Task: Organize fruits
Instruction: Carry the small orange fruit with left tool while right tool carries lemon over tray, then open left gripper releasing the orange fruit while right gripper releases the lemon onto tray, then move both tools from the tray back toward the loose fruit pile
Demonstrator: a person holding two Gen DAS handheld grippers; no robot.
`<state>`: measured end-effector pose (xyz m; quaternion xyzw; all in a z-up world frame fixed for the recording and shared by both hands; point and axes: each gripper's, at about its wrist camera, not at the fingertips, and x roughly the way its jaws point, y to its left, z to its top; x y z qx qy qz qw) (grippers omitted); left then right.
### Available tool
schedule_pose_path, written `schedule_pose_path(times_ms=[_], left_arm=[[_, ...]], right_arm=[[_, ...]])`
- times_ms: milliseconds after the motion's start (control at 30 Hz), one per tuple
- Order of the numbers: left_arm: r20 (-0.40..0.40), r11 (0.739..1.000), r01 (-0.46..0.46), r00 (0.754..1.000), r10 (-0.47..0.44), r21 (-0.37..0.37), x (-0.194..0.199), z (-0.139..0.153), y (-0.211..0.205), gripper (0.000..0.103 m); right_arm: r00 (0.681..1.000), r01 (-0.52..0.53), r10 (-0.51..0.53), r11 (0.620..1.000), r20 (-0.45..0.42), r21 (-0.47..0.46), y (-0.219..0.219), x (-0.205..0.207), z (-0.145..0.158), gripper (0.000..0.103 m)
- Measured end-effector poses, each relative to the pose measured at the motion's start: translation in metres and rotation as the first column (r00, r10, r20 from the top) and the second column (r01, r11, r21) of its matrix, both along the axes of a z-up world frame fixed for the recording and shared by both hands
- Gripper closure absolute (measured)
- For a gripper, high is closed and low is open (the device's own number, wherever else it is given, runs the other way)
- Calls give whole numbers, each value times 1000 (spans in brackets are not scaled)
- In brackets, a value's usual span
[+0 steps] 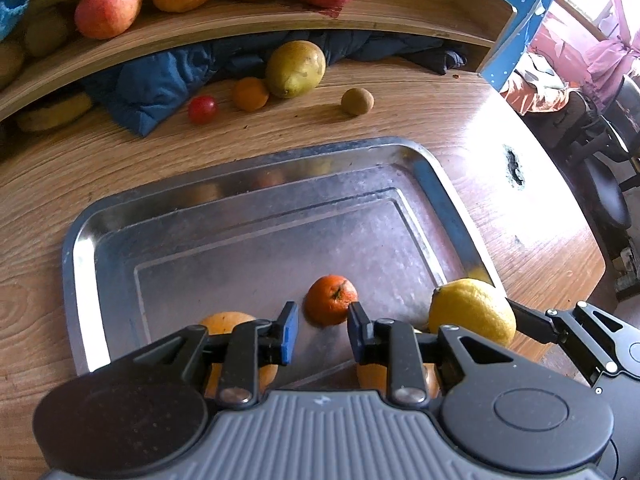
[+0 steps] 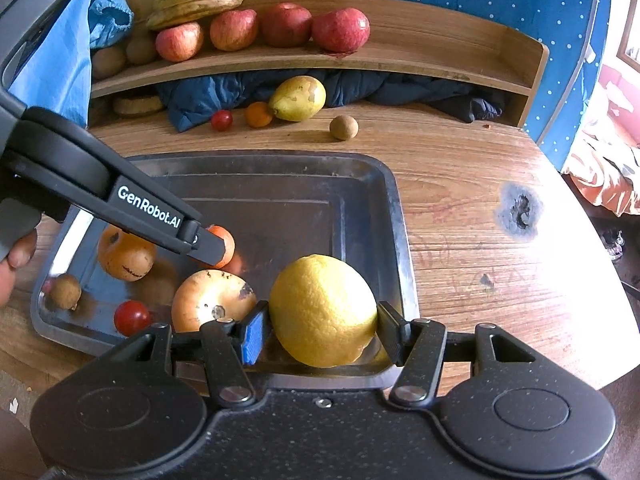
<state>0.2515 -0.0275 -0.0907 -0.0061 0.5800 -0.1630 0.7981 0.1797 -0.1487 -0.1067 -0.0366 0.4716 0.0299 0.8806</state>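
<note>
Over a metal tray (image 2: 396, 216), the right gripper (image 2: 320, 334) clamps a lemon (image 2: 322, 310); the left gripper (image 1: 323, 330), jaws slightly parted and empty, hovers by a small tangerine (image 1: 330, 300).

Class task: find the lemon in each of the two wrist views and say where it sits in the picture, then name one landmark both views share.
Left wrist view: the lemon is at lower right, at the tray's right edge, with the right gripper closed on it.
Right wrist view: the lemon is at lower centre, between the right gripper's pads.
Shared landmark: the pear on the table beyond the tray.
</note>
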Motion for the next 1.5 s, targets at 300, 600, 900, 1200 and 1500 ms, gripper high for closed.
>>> schedule_pose_path(times_ms=[300,600,900,1200,1500], left_arm=[[19,999,-50,999,50,5,-11,6,6,71],[61,993,-118,991,118,-1,-28,24,21,54],[82,983,-183,980,182,12,-48,38,49,28],[33,972,-220,975,218,78,-71,38,81,11],[-19,958,-207,976,215,198,-81,28,85,3]], right_arm=[[1000,-22,22,1000,9,-7,0,-5,3,40],[998,-45,44,999,34,16,-1,-15,13,23],[995,-82,80,996,53,41,0,-26,26,11],[990,-131,128,990,56,59,7,-33,33,1],[985,-170,168,982,28,77,14,-38,33,1]])
